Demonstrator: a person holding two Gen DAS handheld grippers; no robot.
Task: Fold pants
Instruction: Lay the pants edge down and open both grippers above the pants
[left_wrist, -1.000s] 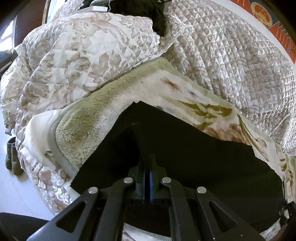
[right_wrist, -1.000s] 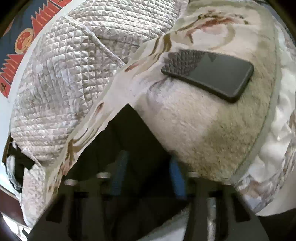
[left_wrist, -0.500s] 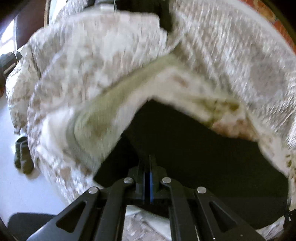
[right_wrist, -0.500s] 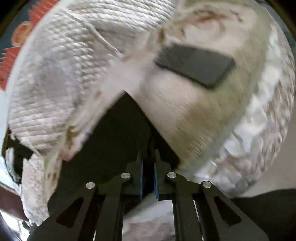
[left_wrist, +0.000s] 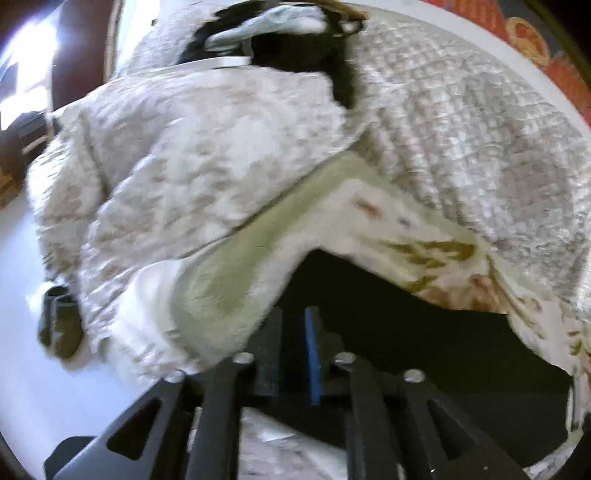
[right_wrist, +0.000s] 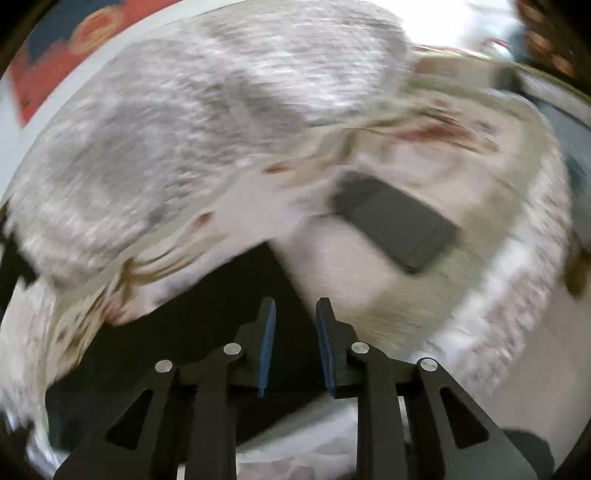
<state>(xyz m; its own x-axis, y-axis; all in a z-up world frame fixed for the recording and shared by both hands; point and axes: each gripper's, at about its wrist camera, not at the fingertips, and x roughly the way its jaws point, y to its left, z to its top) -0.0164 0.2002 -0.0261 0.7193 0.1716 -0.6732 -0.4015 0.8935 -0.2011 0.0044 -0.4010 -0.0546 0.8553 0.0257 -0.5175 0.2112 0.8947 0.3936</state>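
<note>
The black pants (left_wrist: 406, 332) lie flat in a wide dark band on a fleece blanket (left_wrist: 236, 273) on the bed. My left gripper (left_wrist: 293, 325) hovers over their left end. Its jaws are opening, the blue pads stand apart, and no cloth is pinched between them. In the right wrist view the pants (right_wrist: 177, 339) spread to the lower left. My right gripper (right_wrist: 295, 328) sits above their right corner, jaws also opening. Only the pants lying below show through the gap. Both views are blurred by motion.
A dark phone (right_wrist: 395, 225) lies on the blanket just beyond the pants' right end. A quilted cream bedspread (left_wrist: 461, 147) is heaped behind, with dark clothes (left_wrist: 295, 51) on top. Shoes (left_wrist: 59, 325) stand on the white floor to the left of the bed.
Both grippers were shut on the pants' near edge. Their pads have now parted and let the cloth go, and both have lifted back from the bed.
</note>
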